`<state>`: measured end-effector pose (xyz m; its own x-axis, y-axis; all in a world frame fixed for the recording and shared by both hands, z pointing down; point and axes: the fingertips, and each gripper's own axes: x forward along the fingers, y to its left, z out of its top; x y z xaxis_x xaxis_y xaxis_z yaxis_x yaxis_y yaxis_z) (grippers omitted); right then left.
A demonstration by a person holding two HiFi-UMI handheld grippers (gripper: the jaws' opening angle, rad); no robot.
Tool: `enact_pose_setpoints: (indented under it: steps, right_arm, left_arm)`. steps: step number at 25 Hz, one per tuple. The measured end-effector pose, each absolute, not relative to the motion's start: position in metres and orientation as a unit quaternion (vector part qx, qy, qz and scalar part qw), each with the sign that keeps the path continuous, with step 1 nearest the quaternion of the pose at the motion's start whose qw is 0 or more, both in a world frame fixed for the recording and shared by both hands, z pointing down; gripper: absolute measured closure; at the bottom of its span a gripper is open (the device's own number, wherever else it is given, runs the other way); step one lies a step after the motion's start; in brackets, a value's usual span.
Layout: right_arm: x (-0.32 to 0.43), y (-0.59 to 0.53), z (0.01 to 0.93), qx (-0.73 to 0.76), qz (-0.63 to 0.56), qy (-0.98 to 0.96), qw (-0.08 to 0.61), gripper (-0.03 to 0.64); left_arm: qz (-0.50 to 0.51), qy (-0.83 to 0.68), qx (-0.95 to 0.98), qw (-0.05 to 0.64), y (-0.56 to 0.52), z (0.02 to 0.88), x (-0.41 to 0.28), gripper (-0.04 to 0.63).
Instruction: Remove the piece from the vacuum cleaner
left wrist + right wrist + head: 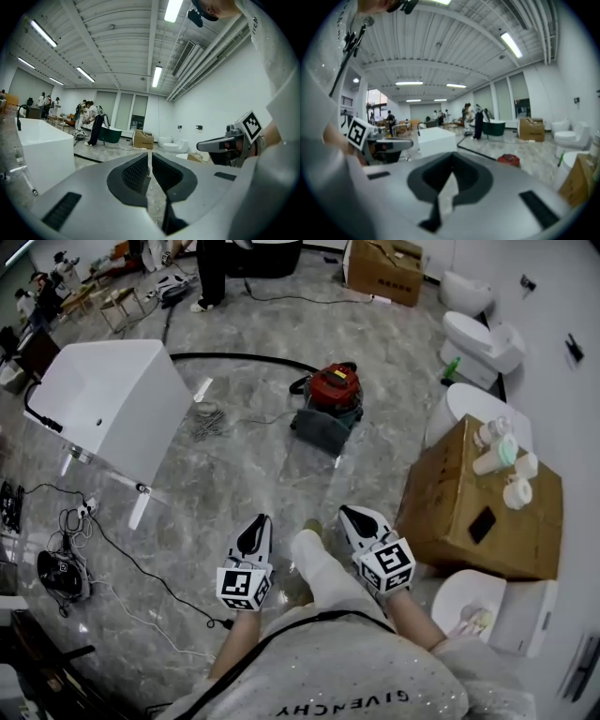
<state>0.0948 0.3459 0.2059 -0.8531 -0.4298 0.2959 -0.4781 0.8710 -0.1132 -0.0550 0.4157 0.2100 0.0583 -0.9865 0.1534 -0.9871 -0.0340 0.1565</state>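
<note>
The vacuum cleaner (336,390) has a red top and a grey-green base and stands on the marble floor in the middle of the head view. A black hose (234,357) runs from it to the left. It also shows small and red as the vacuum cleaner (508,160) in the right gripper view. My left gripper (255,524) and right gripper (352,515) are held close to my body, well short of the vacuum. Both are shut with nothing between the jaws. The left gripper (150,158) points into the room, as does the right gripper (451,158).
A white tub (112,404) stands at the left. A cardboard box (478,507) with bottles on top sits at the right, with toilets (483,343) behind it. Cables and a small black device (64,573) lie at the lower left. A person (211,277) stands far back.
</note>
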Motion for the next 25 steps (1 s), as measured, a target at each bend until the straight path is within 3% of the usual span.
enact_pose_setpoints:
  steps: [12, 25]
  right_arm:
    - [0.024, 0.223, 0.223, 0.229, 0.102, -0.957, 0.149, 0.605]
    - [0.021, 0.114, 0.258, 0.266, 0.133, -0.94, 0.17, 0.605]
  left_arm:
    - [0.024, -0.687, 0.717, 0.117, 0.304, 0.212, -0.133, 0.545]
    - [0.059, -0.619, 0.77, 0.142, 0.156, 0.236, -0.136, 0.546]
